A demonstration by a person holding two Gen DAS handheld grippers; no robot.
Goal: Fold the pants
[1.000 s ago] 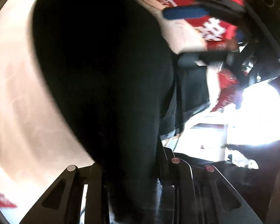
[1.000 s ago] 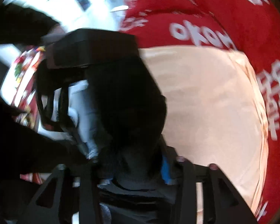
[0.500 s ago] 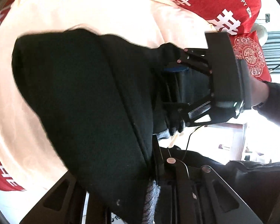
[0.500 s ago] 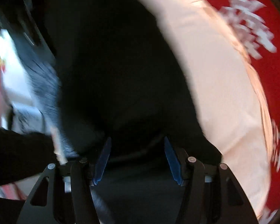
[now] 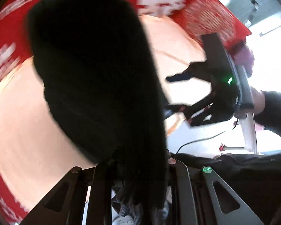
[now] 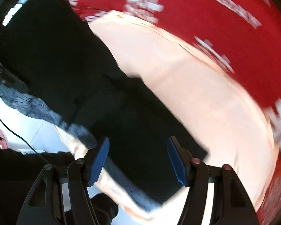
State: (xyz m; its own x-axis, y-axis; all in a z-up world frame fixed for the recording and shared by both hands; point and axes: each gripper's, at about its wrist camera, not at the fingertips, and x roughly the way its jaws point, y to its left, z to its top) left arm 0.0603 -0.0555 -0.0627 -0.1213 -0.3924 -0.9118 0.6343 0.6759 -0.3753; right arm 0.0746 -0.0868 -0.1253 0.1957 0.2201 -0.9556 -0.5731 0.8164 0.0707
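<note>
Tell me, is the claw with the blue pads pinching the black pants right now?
No, the right gripper stands wide open, its blue pads apart above the black pants.

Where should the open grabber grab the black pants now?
Probably the near straight edge of the black pants, which lies flat on the peach sheet right between the right gripper and its open jaws; come straight forward. The left gripper already holds another part.
</note>
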